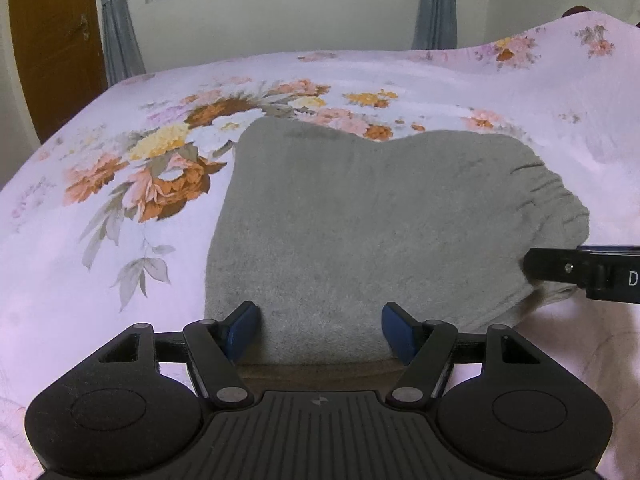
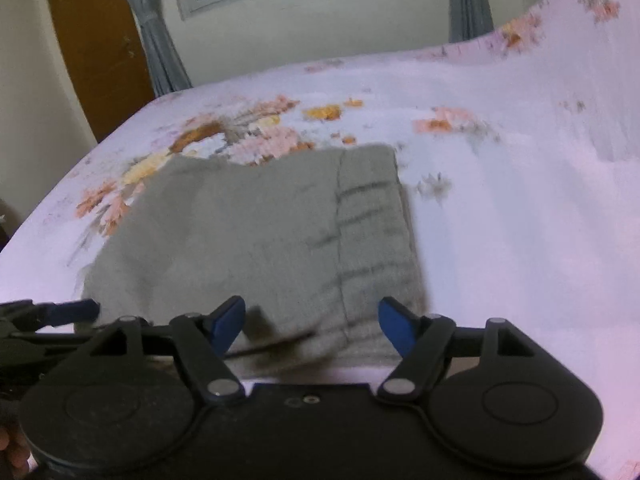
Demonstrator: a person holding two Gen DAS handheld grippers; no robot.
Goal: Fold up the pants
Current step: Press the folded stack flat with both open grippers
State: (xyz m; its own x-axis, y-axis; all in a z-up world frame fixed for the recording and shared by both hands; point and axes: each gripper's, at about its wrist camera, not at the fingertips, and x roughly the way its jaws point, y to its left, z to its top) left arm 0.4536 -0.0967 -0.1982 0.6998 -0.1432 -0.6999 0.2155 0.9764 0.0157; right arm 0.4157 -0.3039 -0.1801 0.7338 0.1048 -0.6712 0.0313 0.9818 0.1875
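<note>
Left tool [image 1: 320, 330] spread wide over near edge of folded grey fleece pants [image 1: 360, 220], gripping nothing. Right tool [image 2: 312, 326] also spread, empty, above the pants' gathered waistband end [image 2: 372, 232]. Pants lie flat on pink floral bedsheet [image 1: 100, 260], near the bed's front edge.
</note>
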